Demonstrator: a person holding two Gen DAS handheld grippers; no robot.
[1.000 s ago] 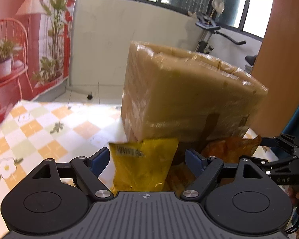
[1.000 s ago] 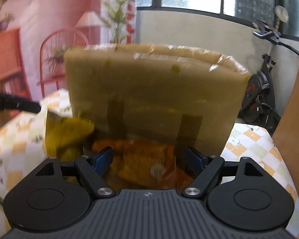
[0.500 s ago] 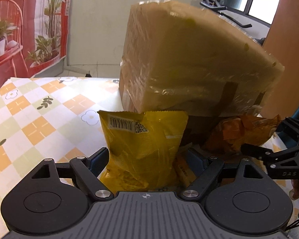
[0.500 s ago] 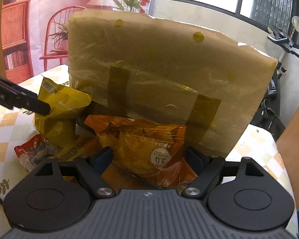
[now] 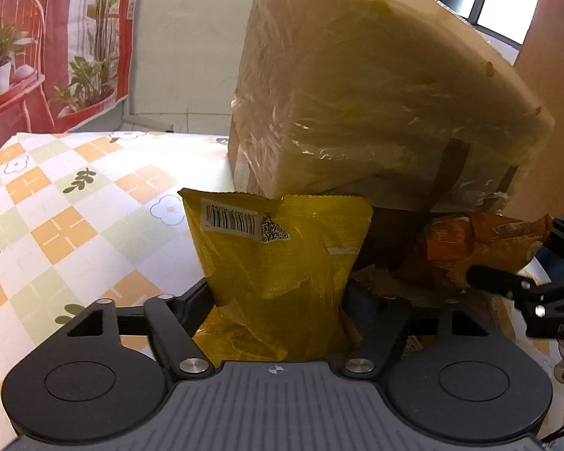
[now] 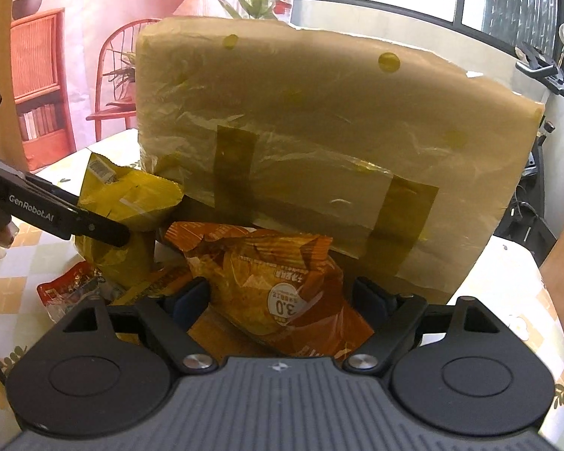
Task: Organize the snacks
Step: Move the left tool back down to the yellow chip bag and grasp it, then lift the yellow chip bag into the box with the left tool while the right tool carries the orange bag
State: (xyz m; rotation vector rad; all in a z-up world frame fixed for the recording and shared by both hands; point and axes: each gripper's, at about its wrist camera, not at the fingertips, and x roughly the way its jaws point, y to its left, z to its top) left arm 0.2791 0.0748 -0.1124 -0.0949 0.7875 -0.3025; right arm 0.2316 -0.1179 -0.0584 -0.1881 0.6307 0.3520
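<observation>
My left gripper (image 5: 278,297) is shut on a yellow snack bag (image 5: 278,251), held upright with its barcode end up; the bag also shows in the right wrist view (image 6: 128,203). My right gripper (image 6: 282,297) is shut on an orange chip bag (image 6: 274,278), which also shows in the left wrist view (image 5: 481,240). A large tape-wrapped cardboard box (image 6: 327,143) stands close behind both bags, also in the left wrist view (image 5: 376,94). A red snack packet (image 6: 71,289) lies on the table below the yellow bag.
The table has a checked orange, green and white flower cloth (image 5: 75,206). The left gripper's finger (image 6: 56,214) crosses the left of the right wrist view. An exercise bike (image 6: 537,75) stands behind the table at right. A wooden panel (image 5: 552,75) rises at right.
Both grippers have risen and drawn back a little with their bags. More of each bag and of the box's face now shows, and the red packet has come into view.
</observation>
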